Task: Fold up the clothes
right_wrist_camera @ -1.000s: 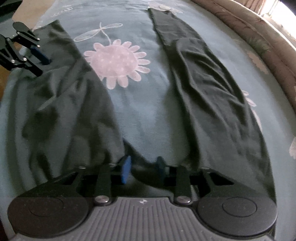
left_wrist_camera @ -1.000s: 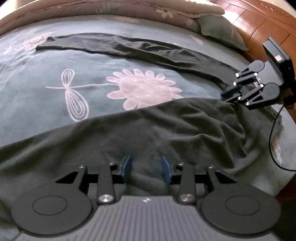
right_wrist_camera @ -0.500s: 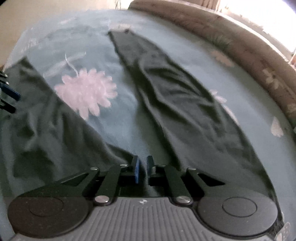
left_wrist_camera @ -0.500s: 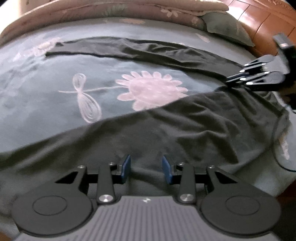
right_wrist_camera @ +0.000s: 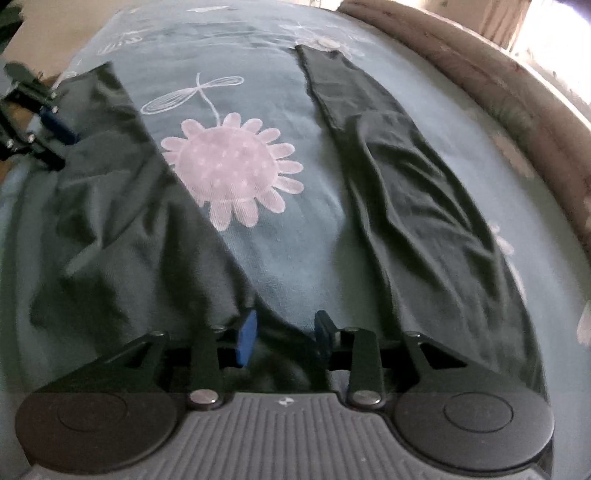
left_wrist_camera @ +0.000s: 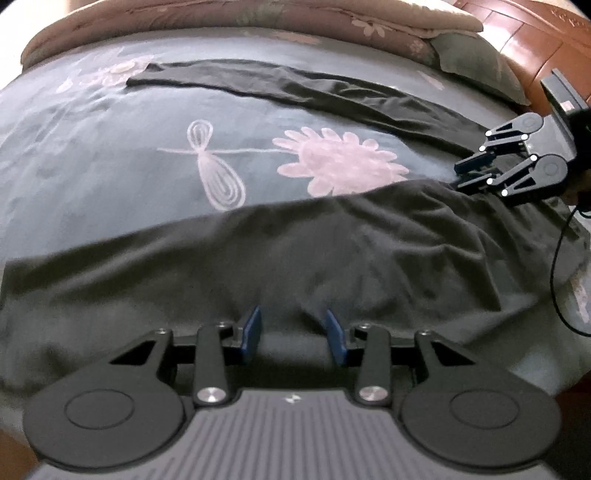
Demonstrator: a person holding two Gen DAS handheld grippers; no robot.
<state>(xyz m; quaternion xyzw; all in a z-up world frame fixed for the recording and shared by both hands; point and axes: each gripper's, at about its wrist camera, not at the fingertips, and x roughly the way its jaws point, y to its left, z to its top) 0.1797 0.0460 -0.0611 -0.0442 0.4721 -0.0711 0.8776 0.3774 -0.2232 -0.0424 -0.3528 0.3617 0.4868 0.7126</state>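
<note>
You had the bed [left_wrist_camera: 110, 177] as your work surface, its grey-blue floral cover showing between the two legs of the dark trousers [left_wrist_camera: 332, 258]. The trousers lay spread in a V: the near leg ran across just beyond your left gripper, the far leg [left_wrist_camera: 295, 88] lay flat and well apart toward the quilt roll [left_wrist_camera: 221, 22], and the two met at the crotch under your right gripper. No fold was visible yet; judged from this, you were at the laying-out stage, with bringing one leg over the other and every lengthwise fold left to do.

Your right gripper [right_wrist_camera: 284, 334] had just been opening; its jaws stood apart over the crotch, fabric lying between the pads, which were not pressing on it. Your left gripper [left_wrist_camera: 293, 334] hung over the near leg with jaws parted and pinching nothing; cloth lay below them.
</note>
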